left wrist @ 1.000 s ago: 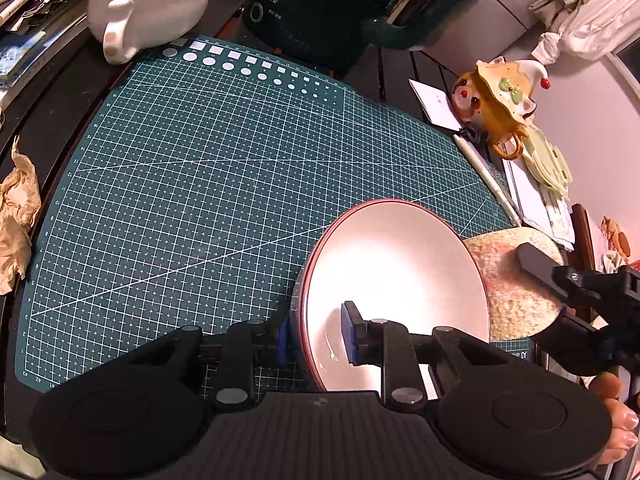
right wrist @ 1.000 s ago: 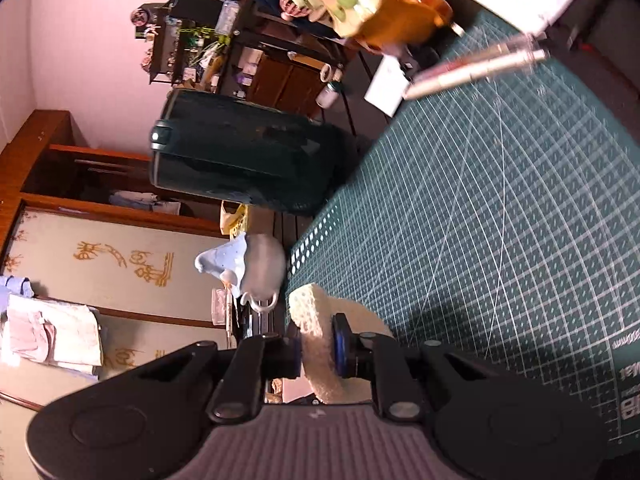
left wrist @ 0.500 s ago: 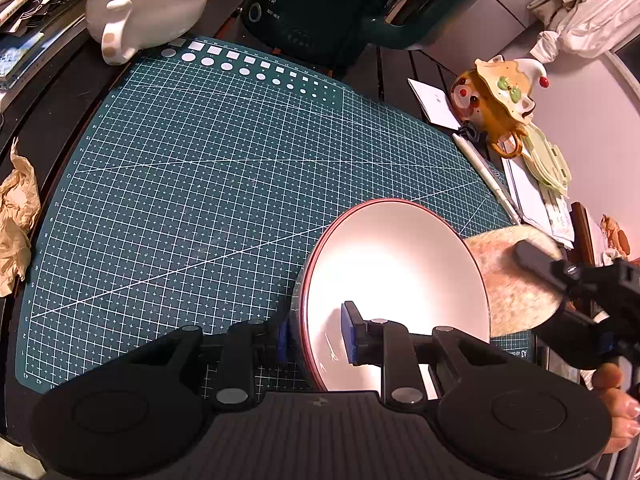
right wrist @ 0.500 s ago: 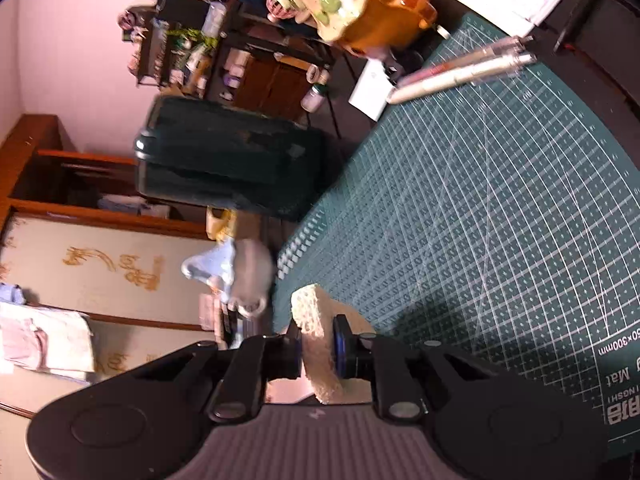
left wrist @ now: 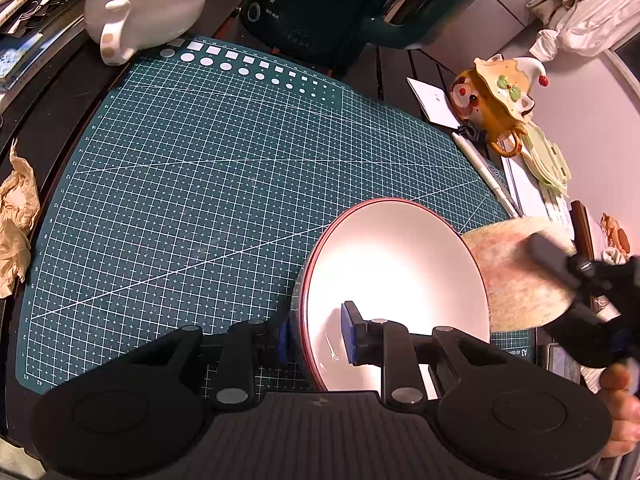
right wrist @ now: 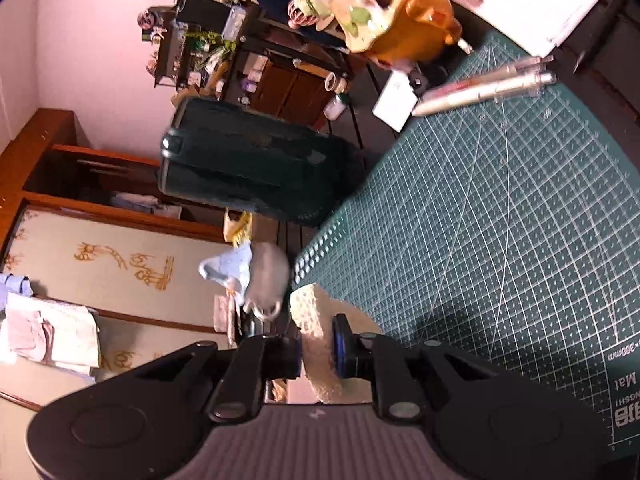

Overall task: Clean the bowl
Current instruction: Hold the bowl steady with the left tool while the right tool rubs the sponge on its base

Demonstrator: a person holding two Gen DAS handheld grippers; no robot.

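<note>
1. The left gripper [left wrist: 316, 334] is clamped on the near rim of the bowl [left wrist: 396, 280]: one blue pad sits outside the wall, the other inside against the white interior.
2. The bowl, white inside with a dark red rim, is tipped up on its edge at the near right part of the green cutting mat [left wrist: 200, 184].
3. The right gripper [right wrist: 318, 350] is squeezed nearly shut on a round, pale sponge [right wrist: 316, 344], held on edge between its blue pads.
4. From the left wrist view, that sponge [left wrist: 516, 276] sits just behind the bowl's right rim; whether it touches the rim I cannot tell.
5. Far across the mat stand a grey teapot [left wrist: 144, 4] at the left and a dark green kettle [left wrist: 332, 4] beside it.
6. An orange figurine mug [left wrist: 496, 100] and a white pen [left wrist: 486, 172] lie off the mat's right edge.
7. Crumpled brown paper [left wrist: 16, 216] lies at the left edge.
</note>
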